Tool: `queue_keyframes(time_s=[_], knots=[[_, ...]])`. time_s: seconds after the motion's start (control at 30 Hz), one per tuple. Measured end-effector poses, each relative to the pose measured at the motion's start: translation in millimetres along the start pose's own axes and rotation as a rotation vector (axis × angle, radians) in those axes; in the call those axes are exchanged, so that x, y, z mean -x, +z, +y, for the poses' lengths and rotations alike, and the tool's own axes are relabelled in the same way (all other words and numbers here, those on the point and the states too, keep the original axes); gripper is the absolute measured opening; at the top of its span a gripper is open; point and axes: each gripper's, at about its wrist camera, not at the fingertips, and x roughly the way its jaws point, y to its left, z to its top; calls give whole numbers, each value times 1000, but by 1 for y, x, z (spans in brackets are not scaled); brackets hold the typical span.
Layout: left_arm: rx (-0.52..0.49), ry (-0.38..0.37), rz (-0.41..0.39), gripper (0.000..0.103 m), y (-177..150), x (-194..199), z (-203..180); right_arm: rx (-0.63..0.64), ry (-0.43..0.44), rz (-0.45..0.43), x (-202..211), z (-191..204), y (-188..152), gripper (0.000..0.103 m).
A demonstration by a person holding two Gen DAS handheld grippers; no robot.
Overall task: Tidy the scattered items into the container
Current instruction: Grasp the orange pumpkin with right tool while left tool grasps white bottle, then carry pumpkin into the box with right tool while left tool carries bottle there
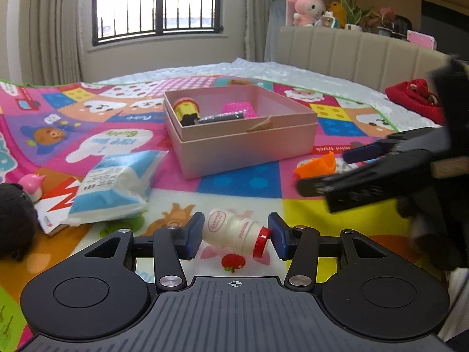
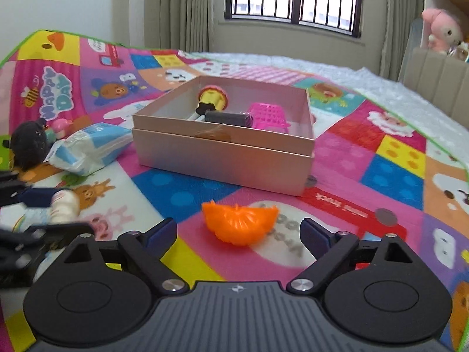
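Pink box [image 1: 243,149] sits mid-mat on the bed, near both claws. Left claw [image 1: 236,236] pinched end to end on a small yogurt bottle [image 1: 234,234], lifted just off the play mat [image 1: 234,184]. Right claw [image 2: 239,233] spread, straddling an orange plastic wedge [image 2: 239,224] without pressing it. Inside the box already: a yellow toy [image 1: 186,110], a dark tube [image 1: 221,117], a pink basket [image 1: 239,108]. Left outside: tissue pack [image 1: 117,184], black plush [image 1: 14,220], small pink figure [image 1: 30,184], booklet [image 1: 58,205]. Roughly halfway, by the look of it.
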Motion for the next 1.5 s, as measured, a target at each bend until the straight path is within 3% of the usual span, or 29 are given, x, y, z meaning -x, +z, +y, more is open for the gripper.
queue_keyframes(time_s=[0.2,0.4,0.6,0.9,0.93,0.97,1.03,1.23,1.5], knots=[[19,10,-6,52,-4,7,7,-6,-3,77,-13,2,7,56],[17,-6,-10,52,0,9,6,3,21,79,17,0,6,56],[-39,-30,-30,52,24,6,-1,-23,46,12,71,-18,8,56],[-109,0,-161,53,124,-32,0,-103,32,-114,111,-47,20,56],[-103,1,-174,60,133,-38,3,-104,35,-116,110,-48,20,56],[-93,1,-179,77,141,-44,6,-103,37,-117,108,-48,20,56],[-67,15,-183,90,147,-50,14,-103,35,-115,104,-49,20,56],[-6,63,-115,97,102,-31,25,-119,38,-104,88,-58,28,56],[44,117,26,101,28,-15,26,-155,74,-137,27,-63,99,57]])
